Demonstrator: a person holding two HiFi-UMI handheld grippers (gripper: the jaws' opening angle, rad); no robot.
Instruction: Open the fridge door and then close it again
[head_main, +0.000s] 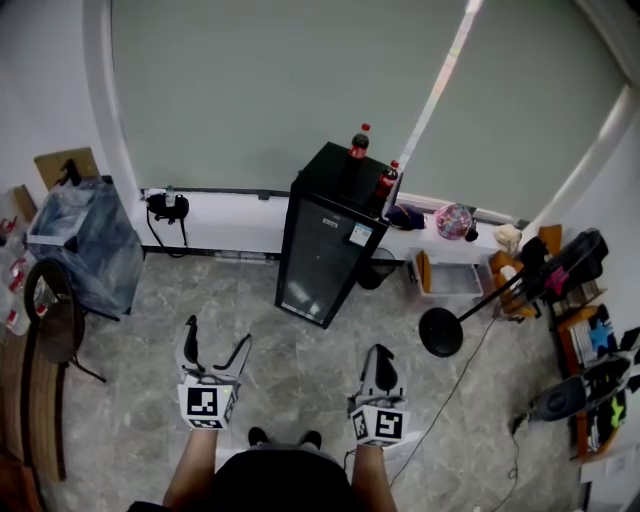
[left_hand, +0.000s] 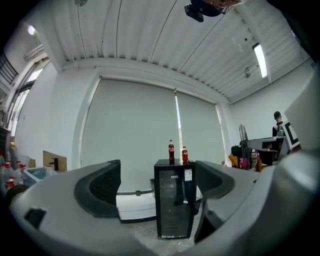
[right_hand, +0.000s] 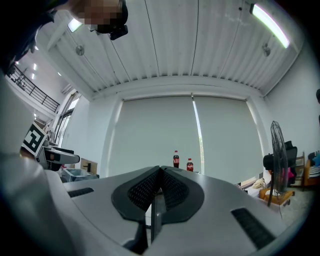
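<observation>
A wide grey roller blind (head_main: 300, 90) covers the window wall, and a low white ledge (head_main: 230, 212) runs along its foot above a grey marbled tile floor (head_main: 300, 370). Overhead, a white slatted ceiling (left_hand: 165, 40) carries a lit strip light (left_hand: 261, 59). A dark chair (head_main: 55, 320) stands at the left, with a round-based stand (head_main: 440, 332) and cluttered shelves (head_main: 590, 350) at the right.

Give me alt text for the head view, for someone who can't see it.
A closed black glass-door fridge with two cola bottles on top stands by a shaded window, ahead of the person. The left gripper, jaws apart, and right gripper, jaws together, point toward it.
</observation>
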